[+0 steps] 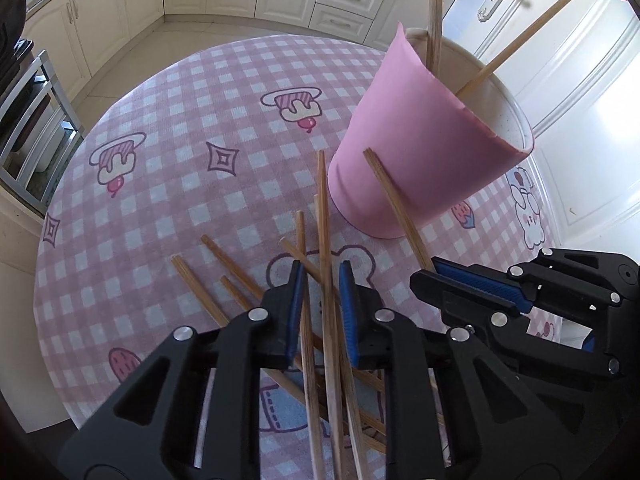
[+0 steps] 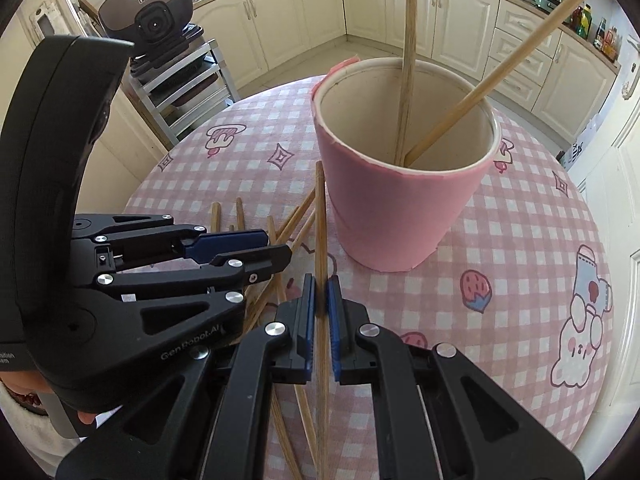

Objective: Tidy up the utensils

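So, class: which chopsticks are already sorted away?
The two standing in the pink cup: one upright, one leaning. The others lie on the tablecloth or sit in jaws.

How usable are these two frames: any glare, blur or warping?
Left wrist view: the white door is blown out by daylight and the cabinets bow at the rim. Right wrist view: sharp and evenly lit, the pink cup crisp, dark vignette in the corners.

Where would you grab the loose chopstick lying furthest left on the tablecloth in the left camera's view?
Probably on its bare upper stretch, coming straight down from above. The leftmost chopstick lies flat on the tablecloth, and only that end looks clear of the crossed pile. Set the jaws across its thin width, not along it.
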### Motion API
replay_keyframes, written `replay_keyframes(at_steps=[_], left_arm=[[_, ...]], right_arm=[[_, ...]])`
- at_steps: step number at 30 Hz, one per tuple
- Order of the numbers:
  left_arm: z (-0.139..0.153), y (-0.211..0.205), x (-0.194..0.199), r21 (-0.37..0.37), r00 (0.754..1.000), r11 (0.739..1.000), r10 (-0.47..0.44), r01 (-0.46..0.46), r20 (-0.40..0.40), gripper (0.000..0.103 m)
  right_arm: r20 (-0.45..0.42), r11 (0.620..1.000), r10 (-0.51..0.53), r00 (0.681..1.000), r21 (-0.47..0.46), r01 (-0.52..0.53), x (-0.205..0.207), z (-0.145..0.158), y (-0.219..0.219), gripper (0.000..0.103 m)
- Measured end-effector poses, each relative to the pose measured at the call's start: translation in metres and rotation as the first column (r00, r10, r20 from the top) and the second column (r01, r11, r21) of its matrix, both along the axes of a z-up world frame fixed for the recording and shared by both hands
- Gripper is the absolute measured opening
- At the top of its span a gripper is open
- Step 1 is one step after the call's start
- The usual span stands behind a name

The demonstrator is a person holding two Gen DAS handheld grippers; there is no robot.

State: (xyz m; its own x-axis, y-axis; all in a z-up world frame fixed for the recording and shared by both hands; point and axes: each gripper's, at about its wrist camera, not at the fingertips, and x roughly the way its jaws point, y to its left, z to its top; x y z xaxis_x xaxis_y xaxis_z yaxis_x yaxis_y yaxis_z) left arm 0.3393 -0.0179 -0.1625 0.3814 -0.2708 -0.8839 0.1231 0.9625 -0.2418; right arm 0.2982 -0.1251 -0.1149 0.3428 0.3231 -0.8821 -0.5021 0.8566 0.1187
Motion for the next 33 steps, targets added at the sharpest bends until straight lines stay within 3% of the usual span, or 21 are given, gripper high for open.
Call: replay_keyframes(at_steps=[2,7,14,24,33], left_arm=[[-0.001,-0.002,-0.002,-0.017,1.0,1.0,0.002,-0.002,0.005,0.006],[0.004,0.002,-0.009,-0.029,1.0,1.0,0.004,-0.003,0.028,0.006],[0.047,0.021,-0.031,-0.057,0.992,0.998,0.016,-0.009,0.122,0.006],[0.144,0.038,-0.082,-0.094,0.942,0.995,0.022,0.01,0.335,0.006],[0.183,0.028,-0.105,-0.1,0.901,0.995,0.021,0.025,0.433,0.006]], right_arm=[[-0.001,1.0,0.004,1.0,0.003,-0.004,-0.001,-0.001,0.004,0.005],[0.008,1.0,0.005,1.0,0.007,-0.005,-0.004,0.001,0.005,0.005],[0.058,0.999,0.004,0.998,0.034,-0.006,-0.014,0.019,0.004,0.005],[0.23,0.992,-0.007,0.973,0.122,-0.022,-0.048,0.091,0.0,0.005],[0.376,0.983,-0.05,0.925,0.182,-0.021,-0.075,0.144,-0.011,0.005]])
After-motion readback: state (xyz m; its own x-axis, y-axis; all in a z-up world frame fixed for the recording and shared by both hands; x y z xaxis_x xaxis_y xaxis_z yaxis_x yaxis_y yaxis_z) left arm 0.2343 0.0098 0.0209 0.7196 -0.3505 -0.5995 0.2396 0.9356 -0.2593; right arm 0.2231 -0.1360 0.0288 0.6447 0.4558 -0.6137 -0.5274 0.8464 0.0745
